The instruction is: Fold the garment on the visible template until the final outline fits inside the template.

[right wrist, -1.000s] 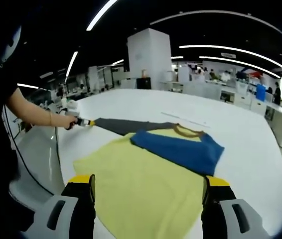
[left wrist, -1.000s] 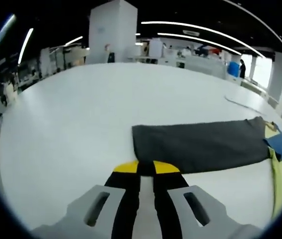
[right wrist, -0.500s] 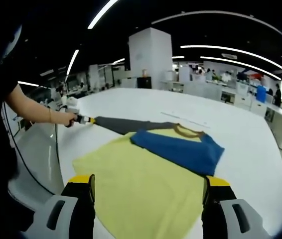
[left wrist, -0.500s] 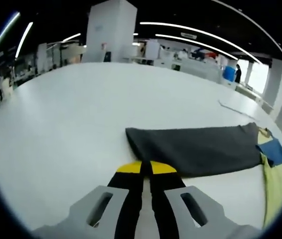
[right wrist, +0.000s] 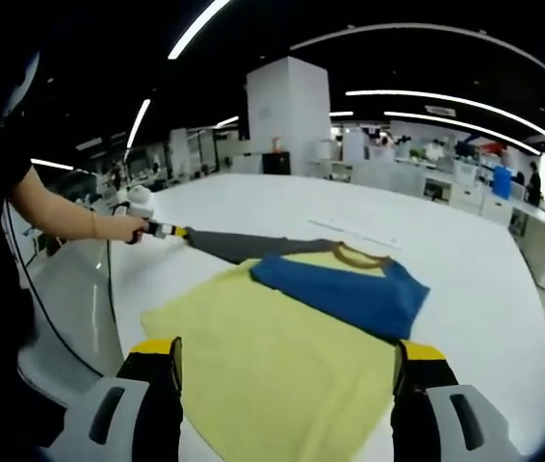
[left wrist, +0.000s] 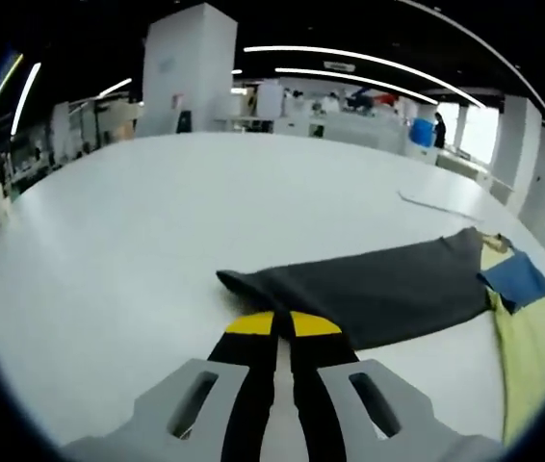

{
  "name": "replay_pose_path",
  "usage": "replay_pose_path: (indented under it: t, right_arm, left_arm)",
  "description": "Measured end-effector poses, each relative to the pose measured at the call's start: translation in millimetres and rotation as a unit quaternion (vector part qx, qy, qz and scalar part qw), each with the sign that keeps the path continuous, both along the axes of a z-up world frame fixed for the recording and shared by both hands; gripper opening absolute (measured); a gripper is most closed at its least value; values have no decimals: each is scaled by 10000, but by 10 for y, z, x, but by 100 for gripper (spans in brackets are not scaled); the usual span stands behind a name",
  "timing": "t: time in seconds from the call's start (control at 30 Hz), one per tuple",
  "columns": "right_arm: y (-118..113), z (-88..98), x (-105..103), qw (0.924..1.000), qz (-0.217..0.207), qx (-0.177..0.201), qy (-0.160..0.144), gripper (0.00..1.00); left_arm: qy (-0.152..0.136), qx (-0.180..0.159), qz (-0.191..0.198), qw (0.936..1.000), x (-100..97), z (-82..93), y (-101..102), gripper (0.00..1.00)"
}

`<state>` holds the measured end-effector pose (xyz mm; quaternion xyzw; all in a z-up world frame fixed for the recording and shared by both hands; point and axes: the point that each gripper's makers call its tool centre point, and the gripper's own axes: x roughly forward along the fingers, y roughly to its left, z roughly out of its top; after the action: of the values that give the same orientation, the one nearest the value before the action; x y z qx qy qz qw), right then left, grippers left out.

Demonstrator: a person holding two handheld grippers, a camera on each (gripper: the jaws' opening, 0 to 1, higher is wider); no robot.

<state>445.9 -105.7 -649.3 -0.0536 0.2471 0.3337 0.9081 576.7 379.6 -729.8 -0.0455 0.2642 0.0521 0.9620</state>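
White table [right wrist: 465, 279]: broad surface on which I work; it carries the whole garment [right wrist: 282, 361]. Garment: its yellow-green body lies flat at the near middle of the right gripper view, with the blue sleeve [right wrist: 335, 294] folded across its far part. Grey sleeve [left wrist: 378, 294]: stretched out to the left, its cuff pinched between the closed yellow tips of my left gripper [left wrist: 283, 324]. Right gripper [right wrist: 287, 361]: jaws spread wide, holding nothing, one on each side of the garment's near end. A person's hand [right wrist: 130, 229] grips the left tool at far left.
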Motion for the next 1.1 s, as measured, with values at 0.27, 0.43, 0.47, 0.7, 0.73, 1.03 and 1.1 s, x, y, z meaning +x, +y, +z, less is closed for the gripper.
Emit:
replay_pose_path:
  t: [0.27, 0.43, 0.47, 0.7, 0.73, 1.03, 1.1]
  right_arm:
    - [3, 15, 6, 10000, -23, 25, -35, 90]
    - [-3, 13, 3, 10000, -41, 38, -36, 90]
    - [-2, 14, 2, 10000, -45, 48, -37, 90]
    - [-18, -15, 8, 10000, -60, 3, -61, 90]
    - [-10, -7, 10, 10000, -59, 40, -70, 90]
    - [71, 7, -19, 9999, 106, 78, -108, 91]
    - [84, 6, -26, 9998, 118, 89, -104, 91]
  left_arm:
    - [-98, 163, -243, 9995, 80, 146, -115, 2]
    - [-136, 132, -421, 9989, 126, 211, -214, 2]
    - [-158, 108, -436, 9989, 140, 226, -228, 2]
    - [-258, -6, -625, 9977, 217, 340, -382, 2]
    - [-277, -15, -650, 9975, 228, 356, -402, 2]
    - [-363, -122, -817, 9959, 313, 445, -561, 2]
    - [-378, -215, -813, 9957, 331, 468, -598, 2]
